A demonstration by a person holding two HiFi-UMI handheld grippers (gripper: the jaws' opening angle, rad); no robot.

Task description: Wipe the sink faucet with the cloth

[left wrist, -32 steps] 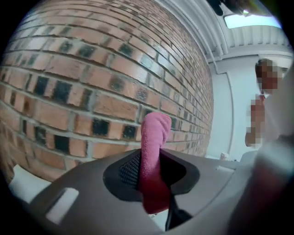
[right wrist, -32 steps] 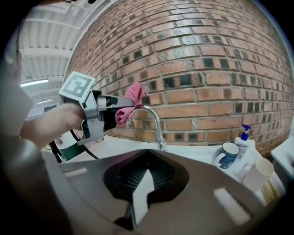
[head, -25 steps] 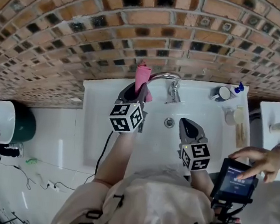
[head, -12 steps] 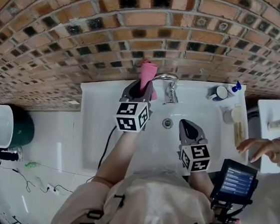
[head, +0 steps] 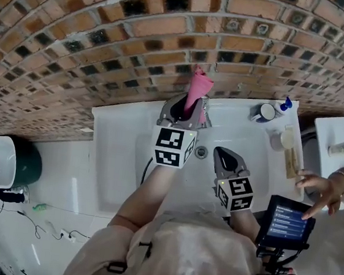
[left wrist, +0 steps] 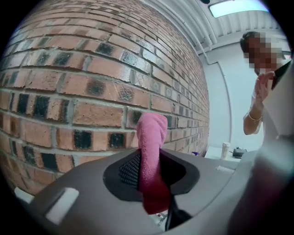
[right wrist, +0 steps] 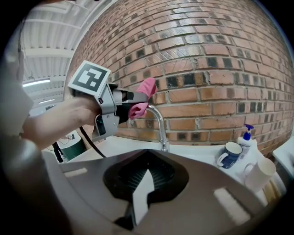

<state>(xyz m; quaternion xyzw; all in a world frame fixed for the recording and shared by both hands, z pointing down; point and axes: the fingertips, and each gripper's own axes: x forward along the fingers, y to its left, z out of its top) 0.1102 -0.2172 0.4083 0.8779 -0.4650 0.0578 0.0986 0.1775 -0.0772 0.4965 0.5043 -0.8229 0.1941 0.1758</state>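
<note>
A pink cloth (head: 197,87) stands up between the jaws of my left gripper (head: 184,107), which is shut on it. In the right gripper view the cloth (right wrist: 143,97) and the left gripper (right wrist: 133,103) sit at the top of the chrome faucet spout (right wrist: 159,123), touching its curve. From the head camera the gripper covers most of the faucet. The left gripper view shows the cloth (left wrist: 149,156) against the brick wall. My right gripper (head: 224,153) hovers over the white sink (head: 115,152), near the drain (head: 201,151). Its jaws (right wrist: 146,176) are shut and hold nothing.
A blue mug (head: 262,113), a soap bottle (head: 285,105) and a white cup (head: 283,139) stand on the sink's right rim. A person's hand (head: 317,187) reaches toward a screen device (head: 284,222) at the right. The brick wall rises directly behind the faucet.
My left gripper has carried the cloth to the right and upward onto the faucet, which it now covers in the head view. The right gripper has stayed in place.
</note>
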